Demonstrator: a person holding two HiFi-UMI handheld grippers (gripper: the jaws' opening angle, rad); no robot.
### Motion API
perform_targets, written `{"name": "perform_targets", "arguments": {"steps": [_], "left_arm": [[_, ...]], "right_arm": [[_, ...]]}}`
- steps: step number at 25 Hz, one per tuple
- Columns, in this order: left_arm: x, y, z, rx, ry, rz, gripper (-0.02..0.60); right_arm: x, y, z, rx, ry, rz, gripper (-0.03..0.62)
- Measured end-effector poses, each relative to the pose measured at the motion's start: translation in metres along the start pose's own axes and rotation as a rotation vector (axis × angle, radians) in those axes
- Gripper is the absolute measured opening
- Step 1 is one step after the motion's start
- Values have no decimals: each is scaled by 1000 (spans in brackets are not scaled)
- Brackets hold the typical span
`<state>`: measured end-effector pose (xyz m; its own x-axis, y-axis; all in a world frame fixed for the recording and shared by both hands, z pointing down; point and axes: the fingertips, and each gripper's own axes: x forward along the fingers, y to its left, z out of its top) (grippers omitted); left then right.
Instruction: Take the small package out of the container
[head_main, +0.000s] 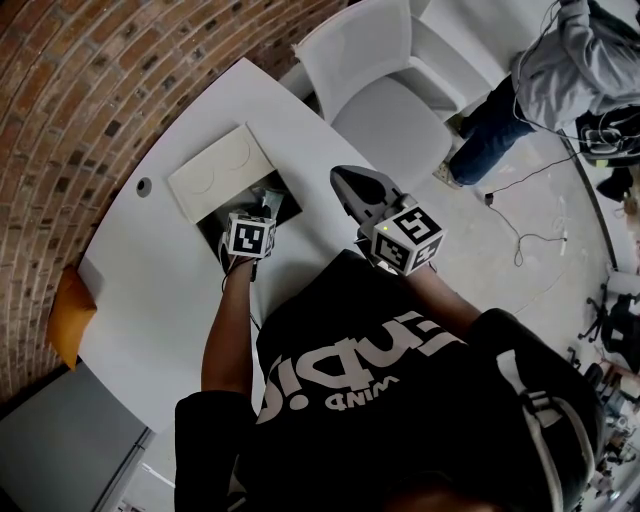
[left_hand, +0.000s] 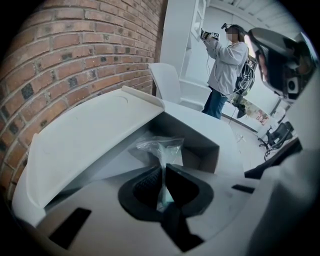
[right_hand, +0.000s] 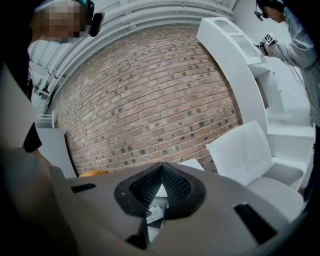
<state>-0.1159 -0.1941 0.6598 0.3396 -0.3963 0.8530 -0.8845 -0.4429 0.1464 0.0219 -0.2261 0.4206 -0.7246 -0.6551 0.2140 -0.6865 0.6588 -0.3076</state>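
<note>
A white container (head_main: 222, 172) lies on the white table (head_main: 150, 290) with its lid (left_hand: 95, 135) folded open toward the brick wall. My left gripper (head_main: 265, 203) reaches into the box's dark opening. In the left gripper view the jaws (left_hand: 163, 172) are shut on a small clear plastic package (left_hand: 160, 149), whose crinkled top stands up between the pads, just in front of the box's inner wall (left_hand: 200, 145). My right gripper (head_main: 347, 180) hovers to the right of the box over the table's edge. Its jaws (right_hand: 161, 167) are shut with nothing between them.
A white chair (head_main: 390, 100) stands just beyond the table. Another person (head_main: 560, 80) stands at the far right among cables on the floor. An orange object (head_main: 70, 315) sits by the brick wall at the left, with a grey cabinet (head_main: 60, 440) below it.
</note>
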Motion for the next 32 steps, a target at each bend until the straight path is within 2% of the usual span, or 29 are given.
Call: {"name": "perform_targets", "arguments": {"steps": [16,32], "left_arm": [[-29,1,9,-43,-100,16,29],[-79,-15,40,-71,-258,16,29]], "right_arm": [[-2,5,-4,-2,-1,1,0],[-4,10,-1,11,-14,18,0]]}}
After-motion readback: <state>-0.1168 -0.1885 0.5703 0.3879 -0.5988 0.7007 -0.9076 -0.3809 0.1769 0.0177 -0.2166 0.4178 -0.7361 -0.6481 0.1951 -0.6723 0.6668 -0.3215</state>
